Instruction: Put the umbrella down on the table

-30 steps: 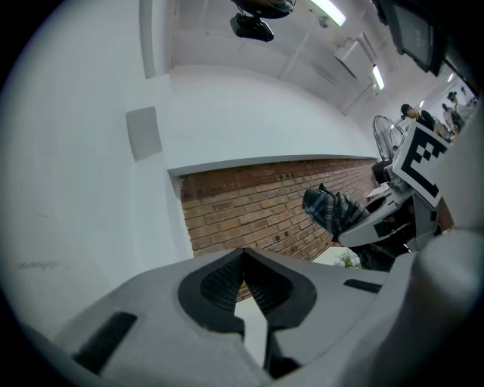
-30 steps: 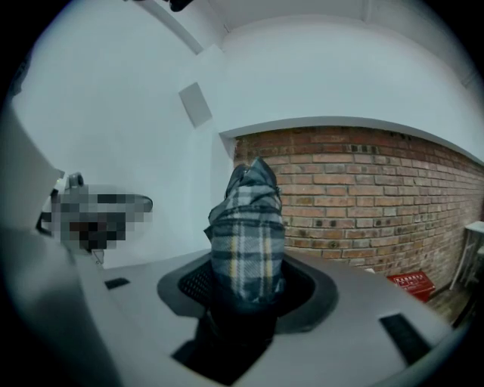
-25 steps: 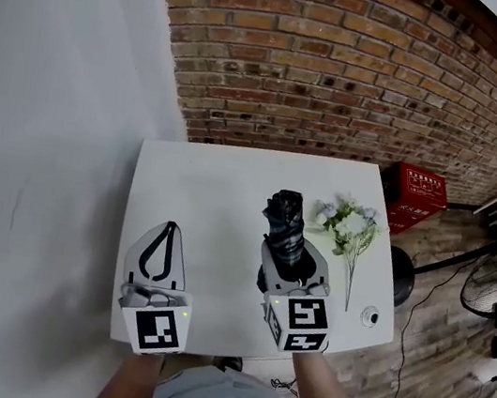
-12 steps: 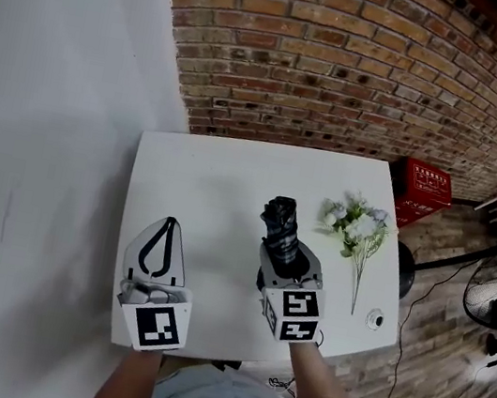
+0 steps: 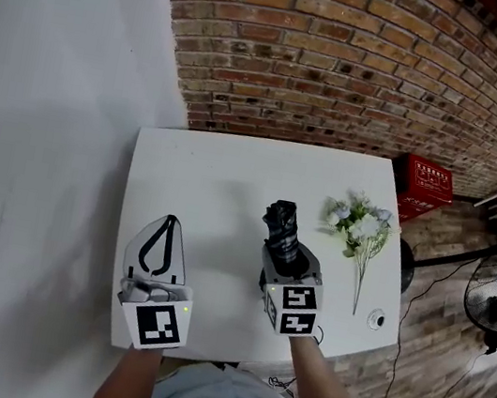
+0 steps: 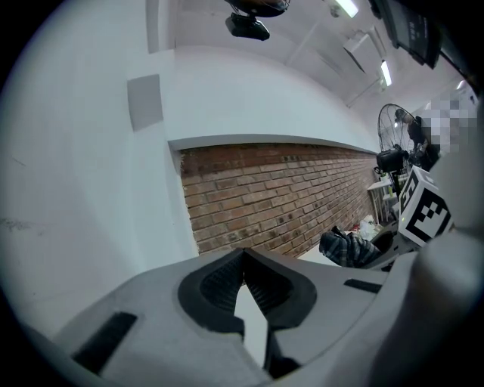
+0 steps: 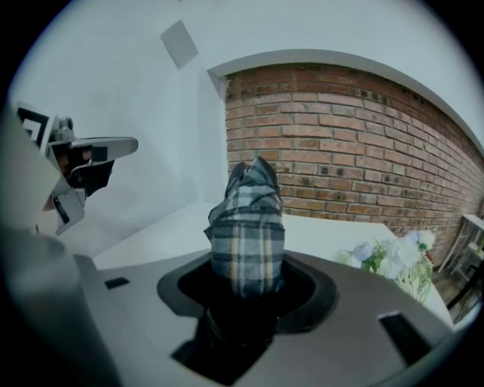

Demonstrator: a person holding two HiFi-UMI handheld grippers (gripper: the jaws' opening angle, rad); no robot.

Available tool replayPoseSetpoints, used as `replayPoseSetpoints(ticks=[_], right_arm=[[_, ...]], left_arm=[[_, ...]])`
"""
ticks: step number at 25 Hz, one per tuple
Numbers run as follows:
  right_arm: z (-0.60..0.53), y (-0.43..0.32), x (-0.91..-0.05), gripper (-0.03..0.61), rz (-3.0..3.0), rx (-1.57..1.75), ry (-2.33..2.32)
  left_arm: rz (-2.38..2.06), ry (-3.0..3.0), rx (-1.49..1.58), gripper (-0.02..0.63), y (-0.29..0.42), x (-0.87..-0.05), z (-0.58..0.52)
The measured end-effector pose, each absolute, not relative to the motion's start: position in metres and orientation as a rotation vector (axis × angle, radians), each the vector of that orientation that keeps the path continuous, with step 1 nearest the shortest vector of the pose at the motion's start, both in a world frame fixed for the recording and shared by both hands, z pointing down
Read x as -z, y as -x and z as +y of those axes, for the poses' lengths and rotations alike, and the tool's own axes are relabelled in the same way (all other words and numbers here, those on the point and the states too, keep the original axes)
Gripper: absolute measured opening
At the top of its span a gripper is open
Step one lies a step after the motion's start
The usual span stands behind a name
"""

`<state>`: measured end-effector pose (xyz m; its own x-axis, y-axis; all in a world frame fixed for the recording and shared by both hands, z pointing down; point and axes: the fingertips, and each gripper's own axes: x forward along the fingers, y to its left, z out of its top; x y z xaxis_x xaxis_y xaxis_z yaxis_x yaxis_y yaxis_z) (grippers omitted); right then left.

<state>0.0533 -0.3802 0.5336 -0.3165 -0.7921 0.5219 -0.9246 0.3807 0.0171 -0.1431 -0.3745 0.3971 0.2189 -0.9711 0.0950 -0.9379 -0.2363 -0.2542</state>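
White table (image 5: 194,184), folded dark-plaid umbrella (image 5: 281,220) in jaws of right gripper (image 5: 285,252)

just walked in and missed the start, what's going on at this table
A person stands at a white table with a two-jaw gripper in each hand. The right gripper is clamped on a folded plaid umbrella, which sticks out ahead of it over the middle of the table and has not been let go. The left gripper is shut on nothing, off to the left above the near edge. A bunch of pale flowers lies on the right side.
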Motion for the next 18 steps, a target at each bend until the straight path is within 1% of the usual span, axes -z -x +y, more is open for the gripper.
replayPoseSetpoints(ticks=[18], right_arm=[[-0.391, -0.059, -0.569, 0.199, -2.125, -0.472, -1.452]], left_arm=[[1.869, 2.351, 0.378, 0.008, 0.153, -0.413, -0.39]])
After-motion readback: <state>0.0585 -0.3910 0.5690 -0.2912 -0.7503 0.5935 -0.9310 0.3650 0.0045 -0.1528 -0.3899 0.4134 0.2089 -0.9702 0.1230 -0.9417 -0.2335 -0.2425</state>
